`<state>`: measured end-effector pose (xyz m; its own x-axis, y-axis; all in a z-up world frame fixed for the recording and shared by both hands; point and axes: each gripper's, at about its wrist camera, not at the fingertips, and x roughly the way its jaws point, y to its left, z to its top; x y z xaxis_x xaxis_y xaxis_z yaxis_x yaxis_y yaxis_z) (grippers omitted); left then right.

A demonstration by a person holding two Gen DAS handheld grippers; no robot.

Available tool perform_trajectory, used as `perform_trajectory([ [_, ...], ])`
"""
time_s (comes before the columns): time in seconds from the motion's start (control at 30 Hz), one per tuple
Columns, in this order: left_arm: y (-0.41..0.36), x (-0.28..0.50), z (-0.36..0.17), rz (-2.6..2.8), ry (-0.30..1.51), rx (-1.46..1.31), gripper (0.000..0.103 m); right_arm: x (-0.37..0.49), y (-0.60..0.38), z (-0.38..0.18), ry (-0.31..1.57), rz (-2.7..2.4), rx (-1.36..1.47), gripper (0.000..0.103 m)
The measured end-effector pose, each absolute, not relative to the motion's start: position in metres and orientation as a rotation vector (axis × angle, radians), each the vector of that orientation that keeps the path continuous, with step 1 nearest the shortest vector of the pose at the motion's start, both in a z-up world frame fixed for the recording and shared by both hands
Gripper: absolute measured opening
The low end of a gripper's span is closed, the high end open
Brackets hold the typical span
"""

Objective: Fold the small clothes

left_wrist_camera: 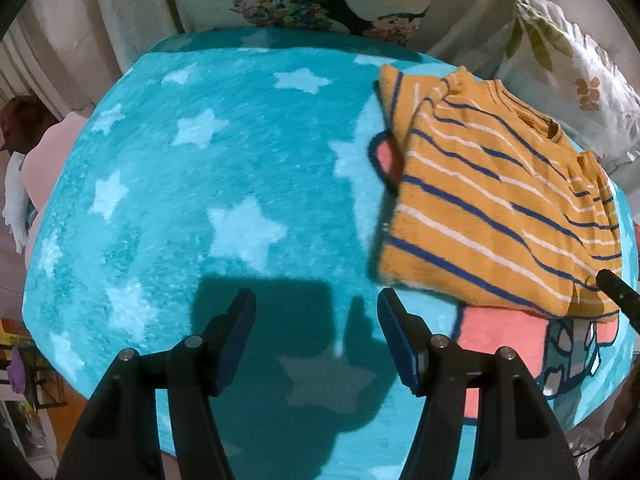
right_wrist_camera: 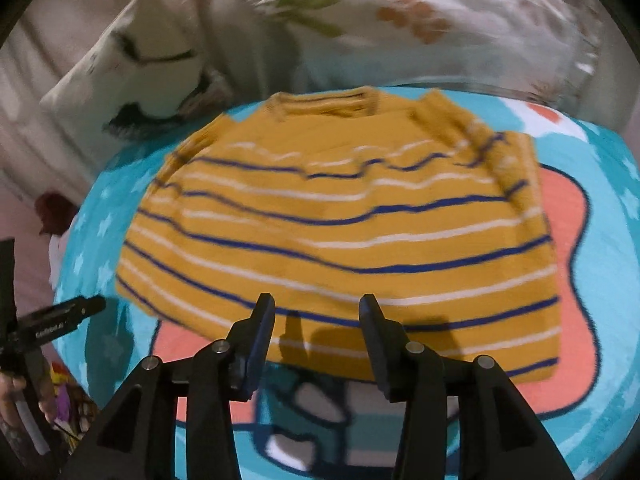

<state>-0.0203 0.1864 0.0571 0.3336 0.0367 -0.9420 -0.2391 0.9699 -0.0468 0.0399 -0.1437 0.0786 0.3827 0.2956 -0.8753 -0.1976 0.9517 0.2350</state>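
A small mustard-yellow shirt with blue and white stripes (right_wrist_camera: 344,220) lies flat on a turquoise star-print blanket (right_wrist_camera: 616,264), its sleeves folded in and its collar at the far side. It also shows at the right in the left wrist view (left_wrist_camera: 492,208). My right gripper (right_wrist_camera: 317,306) is open and empty, hovering just over the shirt's near hem. My left gripper (left_wrist_camera: 317,300) is open and empty over bare blanket (left_wrist_camera: 200,184), left of the shirt. The tip of the right gripper (left_wrist_camera: 618,294) shows at the shirt's near right corner.
Floral pillows (right_wrist_camera: 420,28) and a white pillow (right_wrist_camera: 132,76) lie beyond the shirt. The blanket has a pink and blue cartoon print (right_wrist_camera: 568,240) under the shirt. The left gripper (right_wrist_camera: 56,322) and a hand show at the left edge of the right wrist view.
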Motion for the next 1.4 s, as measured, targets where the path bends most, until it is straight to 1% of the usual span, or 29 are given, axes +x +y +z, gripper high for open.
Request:
perform_trajectory([
  [0.43, 0.207, -0.023, 0.050, 0.189, 1.228, -0.187, 0.063, 0.041, -0.082, 0.069, 1.152, 0.384, 0.030, 0.050],
  [0.77, 0.219, -0.032, 0.052, 0.208, 1.218, -0.203, 0.064, 0.065, -0.021, 0.076, 1.119, 0.468, -0.082, 0.051],
  [1.3, 0.246, -0.069, 0.046, 0.289, 1.232, -0.241, 0.065, 0.171, 0.080, 0.045, 1.175, 0.479, -0.243, 0.051],
  [1.37, 0.251, -0.076, 0.045, 0.310, 1.234, -0.256, 0.065, 0.184, 0.086, 0.043, 1.190, 0.493, -0.225, 0.055],
  [1.4, 0.254, -0.078, 0.045, 0.318, 1.234, -0.261, 0.065, 0.192, 0.091, 0.042, 1.200, 0.504, -0.207, 0.061],
])
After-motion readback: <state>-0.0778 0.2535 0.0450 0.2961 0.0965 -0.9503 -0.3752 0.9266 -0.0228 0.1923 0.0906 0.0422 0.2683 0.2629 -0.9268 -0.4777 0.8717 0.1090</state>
